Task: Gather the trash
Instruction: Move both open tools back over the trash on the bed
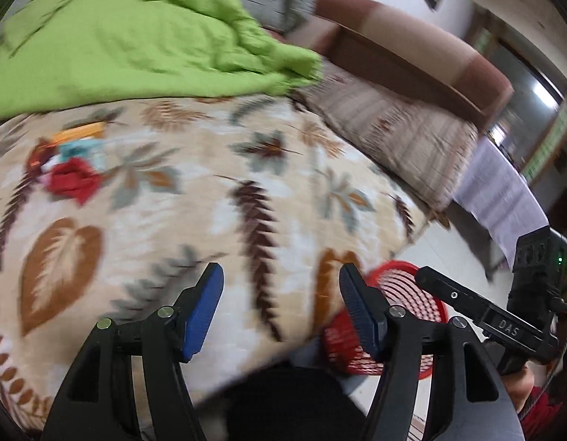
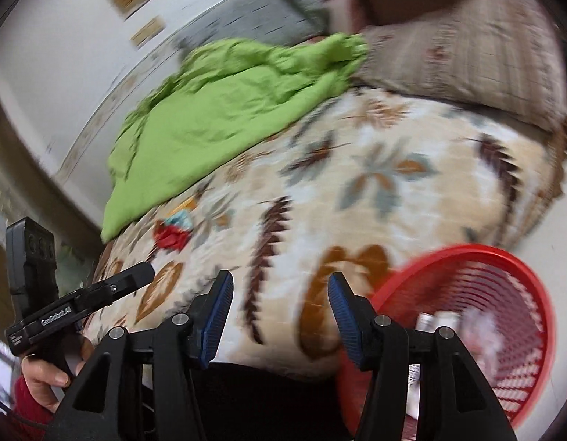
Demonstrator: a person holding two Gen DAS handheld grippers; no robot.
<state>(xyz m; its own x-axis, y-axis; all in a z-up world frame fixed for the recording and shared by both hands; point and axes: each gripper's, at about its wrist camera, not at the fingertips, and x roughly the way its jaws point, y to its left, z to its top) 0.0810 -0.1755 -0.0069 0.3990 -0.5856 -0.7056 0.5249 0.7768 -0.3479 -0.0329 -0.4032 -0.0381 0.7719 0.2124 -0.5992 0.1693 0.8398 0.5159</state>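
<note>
A small heap of trash (image 1: pixel 72 172), made of red, teal and orange wrappers, lies on the leaf-patterned blanket (image 1: pixel 217 191) at the far left; it also shows as the trash heap (image 2: pixel 173 233) in the right wrist view. My left gripper (image 1: pixel 281 294) hovers open over the blanket's near edge with nothing between its blue pads. My right gripper (image 2: pixel 279 308) is open too and holds nothing. A red mesh basket (image 2: pixel 503 268) stands on the floor right of it, holding whitish items (image 2: pixel 439 321). In the left wrist view the red basket (image 1: pixel 412 294) sits behind the right finger.
A crumpled green cloth (image 1: pixel 129 44) covers the bed's far side, beside a striped brown pillow (image 1: pixel 404 136) and a grey cushion (image 2: pixel 257 14). A brown headboard (image 1: pixel 412 36) rises behind. A hand (image 2: pixel 44 378) in a red sleeve holds the left tool's handle. Both views are motion-blurred.
</note>
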